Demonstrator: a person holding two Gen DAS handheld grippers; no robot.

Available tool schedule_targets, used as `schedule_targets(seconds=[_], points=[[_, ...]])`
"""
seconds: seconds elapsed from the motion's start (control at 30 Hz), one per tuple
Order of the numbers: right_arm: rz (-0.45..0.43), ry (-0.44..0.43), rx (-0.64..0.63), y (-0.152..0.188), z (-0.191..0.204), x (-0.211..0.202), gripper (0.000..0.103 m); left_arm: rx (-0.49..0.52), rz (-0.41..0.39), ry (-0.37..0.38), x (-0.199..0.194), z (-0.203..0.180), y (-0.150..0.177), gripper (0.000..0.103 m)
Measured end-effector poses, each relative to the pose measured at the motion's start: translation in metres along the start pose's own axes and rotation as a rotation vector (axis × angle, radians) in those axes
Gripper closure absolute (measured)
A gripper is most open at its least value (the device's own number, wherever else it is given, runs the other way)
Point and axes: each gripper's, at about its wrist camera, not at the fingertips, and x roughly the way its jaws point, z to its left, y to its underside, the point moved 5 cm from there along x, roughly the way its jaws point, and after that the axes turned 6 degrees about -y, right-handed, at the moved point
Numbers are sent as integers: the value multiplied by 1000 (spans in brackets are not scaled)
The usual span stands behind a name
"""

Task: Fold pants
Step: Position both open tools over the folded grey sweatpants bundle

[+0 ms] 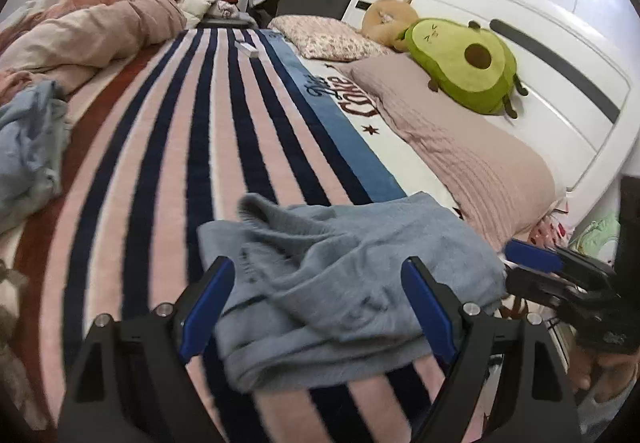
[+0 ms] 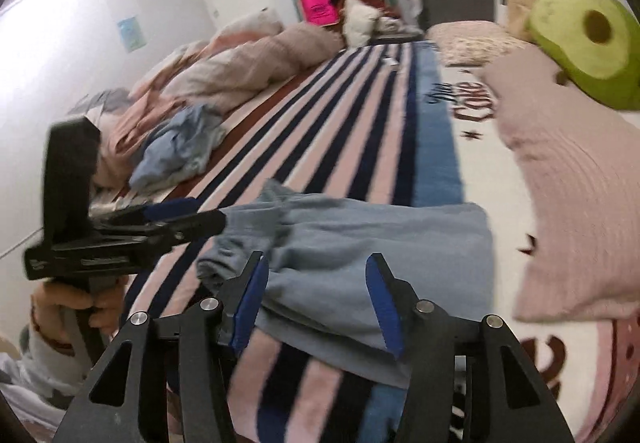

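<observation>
The grey-blue pants (image 1: 344,275) lie folded in a loose bundle on the striped blanket (image 1: 192,147) near the bed's front edge. They also show in the right wrist view (image 2: 376,255). My left gripper (image 1: 316,307) is open, its blue pads on either side of the bundle's near edge, holding nothing. My right gripper (image 2: 316,307) is open just above the near edge of the pants. The right gripper shows at the right of the left wrist view (image 1: 556,267), and the left gripper at the left of the right wrist view (image 2: 176,219).
A crumpled light blue garment (image 1: 28,151) lies at the left. A pink duvet (image 1: 84,35) is bunched at the far left. Pink pillows (image 1: 460,139), an avocado plush (image 1: 464,63) and the white headboard (image 1: 560,55) are at the right. A small white box (image 1: 248,48) lies far up the blanket.
</observation>
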Motion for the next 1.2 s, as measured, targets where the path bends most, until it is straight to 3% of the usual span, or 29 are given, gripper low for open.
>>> schedule_targets(seconds=[0.13, 0.2, 0.23, 0.3, 0.47, 0.53, 0.63, 0.73, 0.8, 0.83, 0.97, 1.13, 1.2], points=[[-11, 56, 58, 10, -29, -9, 53, -33, 5, -4, 21, -4, -5, 24], [-10, 84, 93, 16, -43, -10, 53, 2, 7, -58, 24, -4, -4, 52], [-12, 89, 112, 19, -50, -11, 53, 8, 10, -62, 24, -2, -3, 59], [-21, 92, 146, 23, -61, -13, 53, -4, 20, -52, 20, 5, 0, 88], [-60, 118, 232, 27, -85, -22, 53, -3, 15, -87, 0, 25, 13, 103], [-70, 124, 253, 28, -91, -25, 53, -3, 27, -122, -3, 35, 23, 103], [-64, 122, 271, 30, -95, -23, 53, -47, 80, -103, 1, 48, 39, 103], [-56, 124, 283, 31, -99, -19, 53, -75, 47, -88, -8, 55, 37, 96], [-62, 125, 281, 28, -98, -19, 53, -71, 12, -74, -16, 53, 27, 52], [-67, 124, 276, 26, -97, -20, 53, -61, -17, -62, -21, 49, 20, 48], [-83, 129, 270, 21, -97, -22, 52, -48, -26, 23, -16, 31, 2, 45], [-83, 120, 283, 21, -101, -19, 52, -16, 80, -10, 26, 14, 6, 45], [-75, 114, 290, 23, -102, -16, 52, -9, 98, -50, 34, 17, 15, 65]])
